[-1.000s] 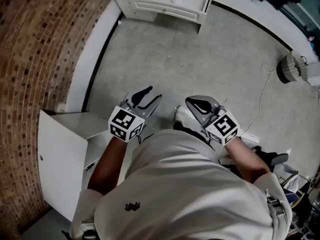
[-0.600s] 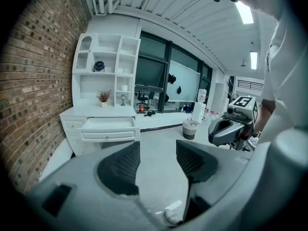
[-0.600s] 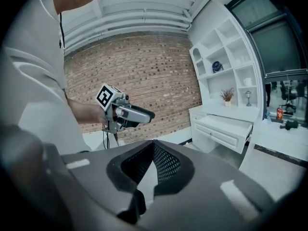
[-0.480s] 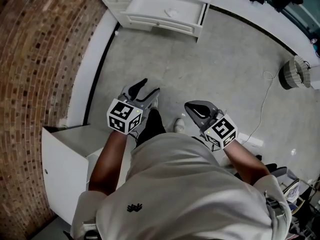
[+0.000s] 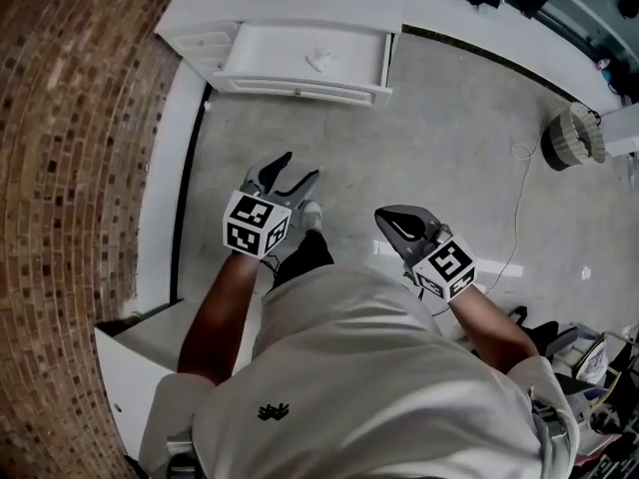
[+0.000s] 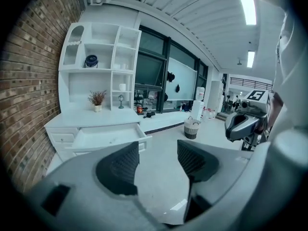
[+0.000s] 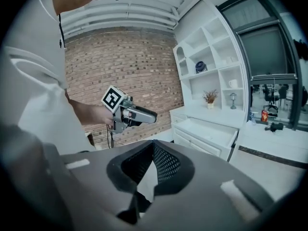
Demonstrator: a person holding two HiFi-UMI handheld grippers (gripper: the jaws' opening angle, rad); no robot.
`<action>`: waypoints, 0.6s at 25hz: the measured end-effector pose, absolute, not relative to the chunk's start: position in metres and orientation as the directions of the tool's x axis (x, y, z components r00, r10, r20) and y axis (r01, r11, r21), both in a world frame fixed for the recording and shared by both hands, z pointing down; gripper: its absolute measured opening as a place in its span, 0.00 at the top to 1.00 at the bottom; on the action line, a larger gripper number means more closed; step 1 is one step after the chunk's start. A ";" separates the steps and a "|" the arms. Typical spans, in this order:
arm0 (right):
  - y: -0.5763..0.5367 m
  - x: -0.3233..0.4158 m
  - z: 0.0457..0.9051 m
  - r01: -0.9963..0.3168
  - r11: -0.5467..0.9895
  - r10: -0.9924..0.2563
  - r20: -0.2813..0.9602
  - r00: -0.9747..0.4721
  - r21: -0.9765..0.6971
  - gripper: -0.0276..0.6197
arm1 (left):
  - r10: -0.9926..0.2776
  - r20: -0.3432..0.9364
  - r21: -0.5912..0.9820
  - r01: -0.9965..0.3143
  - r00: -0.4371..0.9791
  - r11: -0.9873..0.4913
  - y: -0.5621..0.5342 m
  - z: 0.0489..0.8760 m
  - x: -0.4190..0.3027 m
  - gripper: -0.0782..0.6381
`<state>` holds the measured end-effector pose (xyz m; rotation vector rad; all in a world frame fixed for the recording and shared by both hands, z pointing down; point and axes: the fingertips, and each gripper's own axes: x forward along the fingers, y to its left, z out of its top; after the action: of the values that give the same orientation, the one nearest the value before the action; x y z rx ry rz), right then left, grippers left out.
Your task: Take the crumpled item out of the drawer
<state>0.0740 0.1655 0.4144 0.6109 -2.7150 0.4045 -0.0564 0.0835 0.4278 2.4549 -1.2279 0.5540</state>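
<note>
drawer (image 5: 300, 92): stands pulled open at the far left, out of the white unit by the brick wall; its raised front wall could catch the fingers if they come in too low
left gripper (image 5: 297, 170): near, well apart from the drawer, its fingers spread wide after just opening, nothing between them; aimed off, one finger may land on the drawer floor and only push the target along
crumpled item (image 5: 319, 61): small and white, lying in the drawer toward its right half, clear of the walls; it looks light and loose, so a shallow pinch may take one fold and let it drop
right gripper (image 5: 383, 217): near right, fingers pressed together at the tips, empty; carried along, it could knock the drawer's right wall
</note>
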 end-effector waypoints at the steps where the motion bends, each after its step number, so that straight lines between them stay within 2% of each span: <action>1: 0.152 0.067 0.413 -0.468 0.862 -0.374 0.378 -0.847 -0.195 0.94 | -0.673 0.485 0.123 -0.805 0.559 -0.580 0.069 0.428 -0.062 0.54; 7: 0.077 0.018 0.406 -0.543 0.815 -0.444 0.384 -0.810 -0.204 0.94 | -0.616 0.501 0.125 -0.755 0.608 -0.644 -0.012 0.435 -0.101 0.54; 15: 0.016 -0.030 0.412 -0.579 0.788 -0.470 0.404 -0.785 -0.208 0.94 | -0.564 0.541 0.129 -0.724 0.624 -0.678 -0.098 0.468 -0.134 0.54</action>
<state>-0.0303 0.0157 0.4116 0.8018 -2.6474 0.4631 -0.1336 -0.0975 0.4684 2.5154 -1.0332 0.6703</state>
